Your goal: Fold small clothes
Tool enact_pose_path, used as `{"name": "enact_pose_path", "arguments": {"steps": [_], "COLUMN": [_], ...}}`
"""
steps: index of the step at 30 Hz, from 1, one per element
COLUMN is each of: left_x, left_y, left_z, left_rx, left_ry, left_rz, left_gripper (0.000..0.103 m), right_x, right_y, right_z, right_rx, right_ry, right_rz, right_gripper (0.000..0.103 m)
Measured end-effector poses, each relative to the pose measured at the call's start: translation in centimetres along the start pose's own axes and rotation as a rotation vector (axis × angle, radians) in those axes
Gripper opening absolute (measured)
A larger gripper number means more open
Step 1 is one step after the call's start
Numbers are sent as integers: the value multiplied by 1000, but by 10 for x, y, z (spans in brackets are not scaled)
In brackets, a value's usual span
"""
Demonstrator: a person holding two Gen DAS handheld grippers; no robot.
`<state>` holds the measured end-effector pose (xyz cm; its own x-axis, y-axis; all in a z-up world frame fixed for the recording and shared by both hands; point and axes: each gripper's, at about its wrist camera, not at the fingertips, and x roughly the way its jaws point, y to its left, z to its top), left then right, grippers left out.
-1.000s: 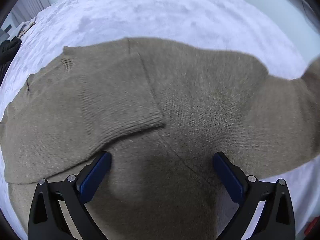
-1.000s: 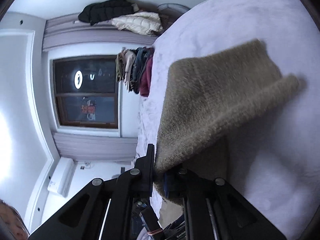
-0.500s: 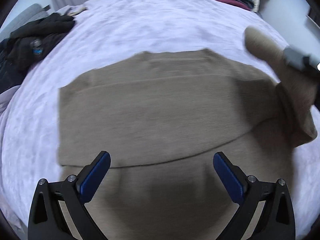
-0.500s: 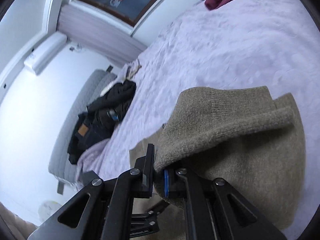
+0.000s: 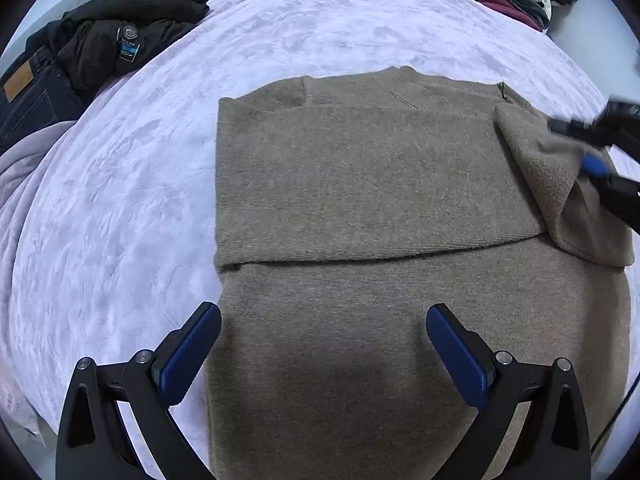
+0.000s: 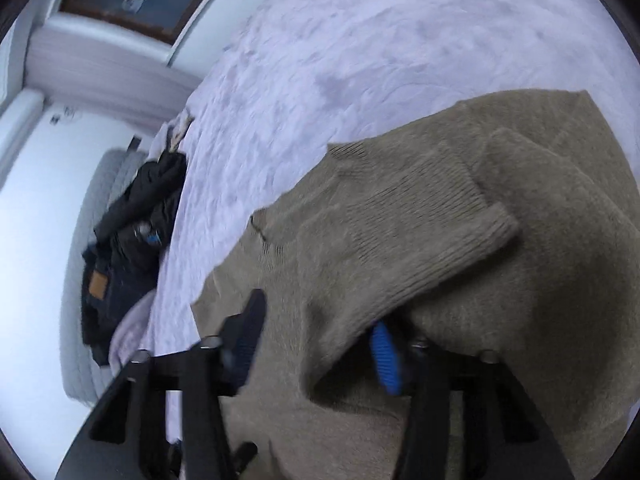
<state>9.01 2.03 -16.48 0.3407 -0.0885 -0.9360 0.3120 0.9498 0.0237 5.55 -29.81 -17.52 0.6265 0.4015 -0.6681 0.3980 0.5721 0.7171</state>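
Laying the second sleeve across the sweater
Right claw (image 6: pixel 320 344) opening, sleeve (image 6: pixel 400 248) between; left claw (image 5: pixel 323 354) wide, empty. Smooth sleeve flat.

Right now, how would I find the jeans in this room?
Start at the big bed with the pale purple blanket. Go to its far left edge, where dark clothes are piled. Beside the black jacket, the jeans are dark blue with a tan patch.

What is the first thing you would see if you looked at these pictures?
A big brown sweater lying on the pale purple bed, one sleeve folded flat across its middle. At its right edge the right gripper is opening, the other sleeve draped between its jaws. The left gripper hovers open above the sweater's near part.
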Motion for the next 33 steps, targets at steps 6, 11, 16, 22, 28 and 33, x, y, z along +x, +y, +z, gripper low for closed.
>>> {"name": "enact_pose_path", "arguments": {"steps": [6,11,16,22,28,33], "left_x": [-12,-6,-8,-14,31,63], "left_y": [23,44,57,42,13,13], "left_z": [-11,-15,-15,24,70,63], "left_rx": [-46,-70,-95,-71,-55,-93], "left_ry": [-28,-4,4,-61,-39,42], "left_rz": [-6,31,40,-20,4,19], "left_gripper": [103,103,103,103,103,103], "right_x": [9,81,104,11,-91,-81], "right_y": [92,147,161,107,-26,-105], "right_z": [-17,-80,-129,-75,1,5], "right_rx": [-407,-728,-935,-669,-202,117], "right_ry": [29,258,316,125,-134,1], "right_rz": [34,-77,-199,-161,-457,-182], "right_gripper": [7,28,62,62,62,57]}}
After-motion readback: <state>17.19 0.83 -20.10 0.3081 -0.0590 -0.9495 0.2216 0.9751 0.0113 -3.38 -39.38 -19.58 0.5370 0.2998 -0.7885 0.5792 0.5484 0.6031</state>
